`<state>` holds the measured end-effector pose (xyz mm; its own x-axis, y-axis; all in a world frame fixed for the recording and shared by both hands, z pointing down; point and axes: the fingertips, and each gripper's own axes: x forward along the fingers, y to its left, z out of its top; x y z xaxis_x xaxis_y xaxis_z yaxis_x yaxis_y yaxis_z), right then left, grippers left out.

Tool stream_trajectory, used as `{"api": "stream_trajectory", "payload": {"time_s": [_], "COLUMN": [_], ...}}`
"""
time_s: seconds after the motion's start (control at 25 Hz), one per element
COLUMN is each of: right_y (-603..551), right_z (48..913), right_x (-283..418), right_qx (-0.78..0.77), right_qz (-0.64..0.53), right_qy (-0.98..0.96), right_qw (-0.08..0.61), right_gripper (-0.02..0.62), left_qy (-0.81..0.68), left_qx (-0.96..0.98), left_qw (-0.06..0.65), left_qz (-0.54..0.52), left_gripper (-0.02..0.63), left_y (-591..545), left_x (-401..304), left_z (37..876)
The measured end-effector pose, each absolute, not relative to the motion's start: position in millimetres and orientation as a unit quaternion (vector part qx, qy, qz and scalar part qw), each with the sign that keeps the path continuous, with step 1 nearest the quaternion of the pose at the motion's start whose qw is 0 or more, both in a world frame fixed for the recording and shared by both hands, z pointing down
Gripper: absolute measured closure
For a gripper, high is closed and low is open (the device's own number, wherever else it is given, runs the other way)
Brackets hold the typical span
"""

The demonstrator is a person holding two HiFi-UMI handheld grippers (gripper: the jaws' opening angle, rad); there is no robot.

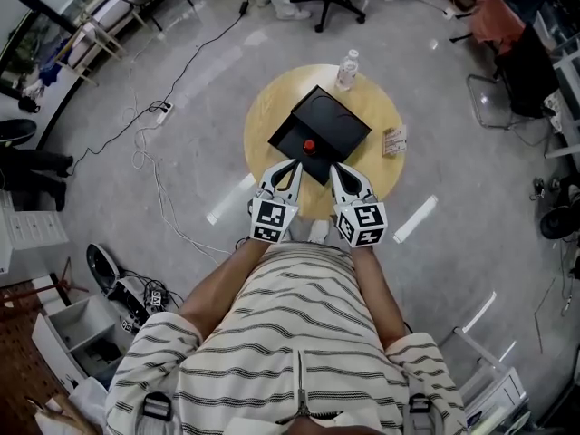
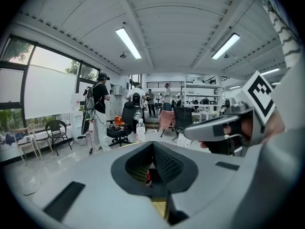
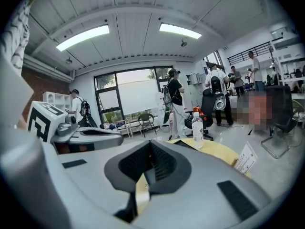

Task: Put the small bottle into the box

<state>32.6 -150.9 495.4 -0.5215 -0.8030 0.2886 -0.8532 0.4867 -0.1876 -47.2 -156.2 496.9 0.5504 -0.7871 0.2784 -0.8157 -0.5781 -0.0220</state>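
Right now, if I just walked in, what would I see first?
A round yellow table fills the middle, with a black box on it and a small red thing at the box's near corner. The left gripper and right gripper, both shut, point at the box. A clear bottle stands at the table's far edge.

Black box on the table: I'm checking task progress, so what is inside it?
One small red item lies inside the black box, toward its near corner; the rest looks bare. It is too small to identify. Nothing appears to cover the interior.
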Motion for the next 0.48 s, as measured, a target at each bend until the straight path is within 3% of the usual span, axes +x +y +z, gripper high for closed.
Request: {"api": "stream_trajectory", "payload": {"time_s": [0.48], "right_y": [-154.5], "right_z": [498.0], "right_x": [34.6], "right_qx": [0.483], "right_qz": [0.159], "right_qy": [-0.858], "right_qw": [0.076], "right_gripper": [0.577], "left_qy": [-0.461], "left_qx": [0.876], "left_qw": [0.061], "left_qz": [0.128], "left_gripper": [0.584], "left_y": [-156.1], "left_x": [-49.8], "left_z": [499.8]}}
